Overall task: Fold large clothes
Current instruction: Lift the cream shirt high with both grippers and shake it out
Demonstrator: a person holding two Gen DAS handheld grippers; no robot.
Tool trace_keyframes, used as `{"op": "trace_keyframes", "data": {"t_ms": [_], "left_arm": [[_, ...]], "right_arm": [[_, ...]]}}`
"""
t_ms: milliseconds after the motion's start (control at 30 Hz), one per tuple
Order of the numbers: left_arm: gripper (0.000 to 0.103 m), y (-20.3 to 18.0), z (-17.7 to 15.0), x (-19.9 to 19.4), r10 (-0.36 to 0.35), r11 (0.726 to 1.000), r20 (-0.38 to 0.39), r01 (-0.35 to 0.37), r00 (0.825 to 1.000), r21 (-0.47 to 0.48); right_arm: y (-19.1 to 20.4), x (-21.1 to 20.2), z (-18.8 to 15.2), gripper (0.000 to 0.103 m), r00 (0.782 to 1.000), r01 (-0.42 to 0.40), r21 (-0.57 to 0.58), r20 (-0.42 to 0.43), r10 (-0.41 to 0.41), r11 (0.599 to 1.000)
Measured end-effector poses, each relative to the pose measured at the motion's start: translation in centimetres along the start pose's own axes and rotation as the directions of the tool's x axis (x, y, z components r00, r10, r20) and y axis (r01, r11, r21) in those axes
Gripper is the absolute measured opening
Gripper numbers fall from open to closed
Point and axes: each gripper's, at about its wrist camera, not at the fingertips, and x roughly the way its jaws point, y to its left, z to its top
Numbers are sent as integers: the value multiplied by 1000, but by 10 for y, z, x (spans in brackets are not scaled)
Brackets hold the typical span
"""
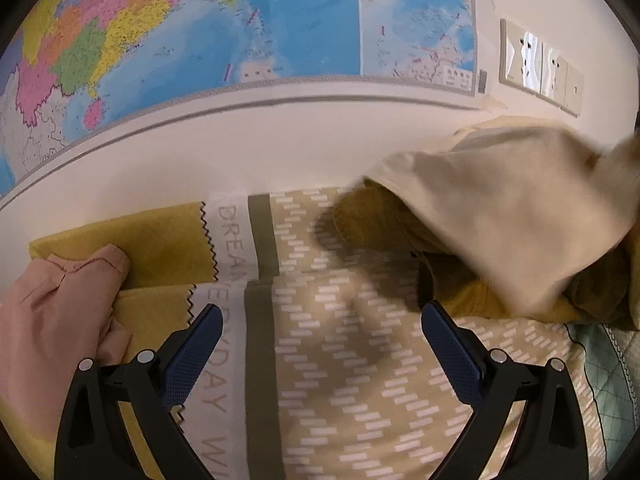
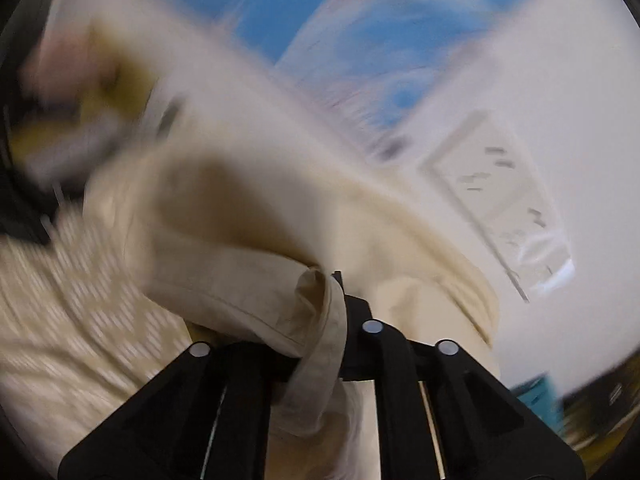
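Jaws on the right gripper (image 2: 320,304) are clamped tight, and a hemmed edge of the cream garment (image 2: 248,248) is pinched between them, a strip of it spilling down over the black frame. Cloth bunches up and away to the left from that grip, the whole right wrist view smeared with blur. Over on the left gripper (image 1: 322,316), the jaws stand wide apart, blue-padded fingers (image 1: 192,356) spread with nothing between them, hanging over the patterned bedspread (image 1: 352,360). From the left wrist view the cream garment (image 1: 508,216) is raised at the right, draped over a mustard-yellow piece of clothing (image 1: 372,224) that lies on the bedspread near the wall. To the left, a pink garment (image 1: 52,312) sits crumpled on a mustard pillow (image 1: 160,240) with a zigzag trim and grey lettering beside it. A teal quilted fabric (image 1: 604,380) peeks in at the lower right edge. Behind it all, a coloured wall map (image 1: 240,24) fills the white wall, with a row of wall sockets (image 1: 536,64) to its right.
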Motion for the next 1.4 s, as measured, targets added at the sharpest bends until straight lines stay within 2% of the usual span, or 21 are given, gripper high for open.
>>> {"op": "trace_keyframes", "data": {"t_ms": [100,200,267,367,433,500,600,667,733,800,833,867,900,967,1000,1033,1133,1200,1333,1367,1400], "left_arm": [[96,4,11,-3,-38,999,58,37,998,13],[96,-9,27,-9,-141,989,137,133,980,62],[96,-29,34,-13,-237,966,182,211,954,147],[96,-55,41,-14,-298,937,227,238,927,255],[96,-69,48,-13,-347,919,241,276,906,282],[96,-83,59,-13,-401,895,270,311,876,321],[96,-104,76,-14,-443,875,302,332,844,352],[96,-113,83,-16,-517,839,333,389,789,380],[96,-125,89,-23,-559,810,366,395,744,433],[96,-140,100,-28,-642,746,349,453,682,489],[96,-147,105,-29,-657,733,348,459,669,502],[83,-155,111,-32,-694,699,331,488,640,523],[47,-161,115,-33,-716,676,314,508,623,534],[5,-176,130,-37,-708,679,287,513,645,525],[5,-178,138,-42,-707,686,287,525,647,504],[5,-177,145,-50,-712,685,294,538,638,491],[5,-169,165,-92,-728,679,347,554,591,481],[5,-160,178,-138,-738,674,414,546,533,498],[5,-131,185,-226,-723,691,520,509,455,514],[11,-121,184,-249,-711,702,544,496,446,511],[28,-114,181,-262,-705,707,553,493,443,507]], "right_arm": [[-65,-61,3,5,990,-14,234,143,-20,972],[-126,-104,1,5,973,-46,407,224,-51,912],[-152,-122,0,5,967,-46,464,242,-77,885],[-173,-137,-5,5,961,-70,515,263,-80,854],[-184,-147,-9,5,957,-88,545,278,-80,834],[-193,-153,-12,5,952,-107,566,295,-80,818],[-206,-165,-11,5,945,-102,586,309,-106,804],[-213,-174,-13,5,942,-97,599,313,-121,795],[-216,-178,-11,5,942,-86,596,309,-129,798],[-220,-183,-11,5,942,-83,602,308,-135,795],[-222,-186,-11,5,941,-73,599,306,-144,798],[-223,-188,-11,5,940,-66,600,305,-152,797],[-225,-194,-11,5,939,-61,600,307,-158,798],[-229,-205,-12,5,935,-34,604,301,-188,796],[-231,-210,-12,4,934,-26,606,299,-197,795],[-235,-218,-11,4,931,-9,609,296,-216,793],[-245,-260,-9,4,904,19,617,326,-278,787],[-248,-295,-5,4,873,34,611,367,-321,791],[-243,-377,5,4,796,23,587,479,-371,809],[-241,-389,7,4,785,19,577,497,-370,816],[-236,-409,10,4,770,9,564,523,-365,826]]}}
